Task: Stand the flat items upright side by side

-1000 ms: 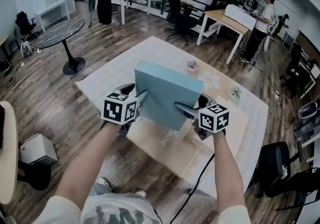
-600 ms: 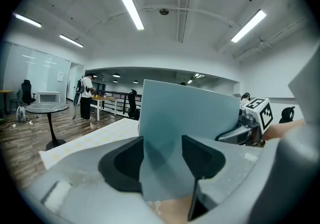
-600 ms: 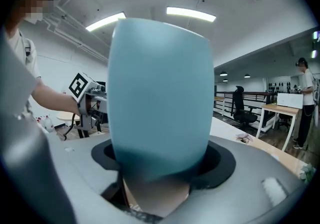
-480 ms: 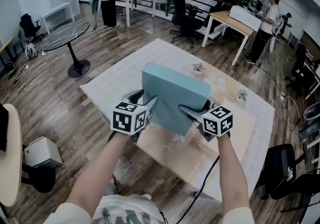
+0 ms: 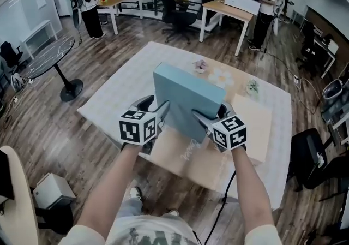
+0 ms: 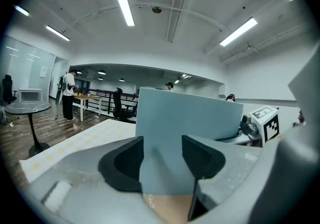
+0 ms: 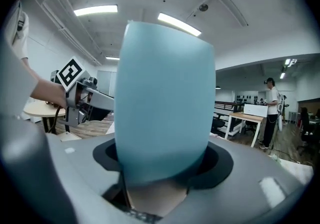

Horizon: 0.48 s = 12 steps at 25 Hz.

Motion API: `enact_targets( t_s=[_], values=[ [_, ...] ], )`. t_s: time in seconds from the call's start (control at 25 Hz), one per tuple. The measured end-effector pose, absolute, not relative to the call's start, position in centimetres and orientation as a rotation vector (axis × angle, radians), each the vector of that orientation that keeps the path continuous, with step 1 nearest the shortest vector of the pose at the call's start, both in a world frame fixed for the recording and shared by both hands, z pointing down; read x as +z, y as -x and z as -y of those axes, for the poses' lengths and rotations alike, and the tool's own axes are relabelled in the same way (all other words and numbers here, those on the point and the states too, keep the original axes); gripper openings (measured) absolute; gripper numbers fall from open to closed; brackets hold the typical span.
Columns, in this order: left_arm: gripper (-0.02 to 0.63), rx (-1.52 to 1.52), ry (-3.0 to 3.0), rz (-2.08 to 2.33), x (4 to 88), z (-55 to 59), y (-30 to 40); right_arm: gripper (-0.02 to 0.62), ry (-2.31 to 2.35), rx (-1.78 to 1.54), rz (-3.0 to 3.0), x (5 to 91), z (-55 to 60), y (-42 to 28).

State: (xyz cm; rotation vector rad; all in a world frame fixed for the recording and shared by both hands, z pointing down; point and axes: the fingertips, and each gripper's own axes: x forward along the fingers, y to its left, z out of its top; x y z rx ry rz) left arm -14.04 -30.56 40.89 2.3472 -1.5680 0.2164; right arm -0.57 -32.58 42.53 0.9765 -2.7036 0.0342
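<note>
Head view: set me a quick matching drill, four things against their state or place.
1 blue box
2 tan board
3 left tongs
4 right tongs

a lying flat on the table
b up on edge
c gripping the box's right end
d gripping the box's left end

Pairs: 1-b, 2-a, 3-d, 4-c. The right tongs have just been closing, with the box between them.

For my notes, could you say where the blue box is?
The blue box is centred in head view, tilted above the tan board, left gripper clamping its left edge, right gripper just closing its jaws on the right.
</note>
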Motion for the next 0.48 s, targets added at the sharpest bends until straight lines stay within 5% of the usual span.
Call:
enact_targets(
  t_s=[0.48],
  values=[
    [0.238, 0.272, -2.505, 1.259, 41.6, 34.1, 13.7, 0.33, -1.455, 0.033, 2.518, 42.1, 33.0, -0.1]
  ],
)
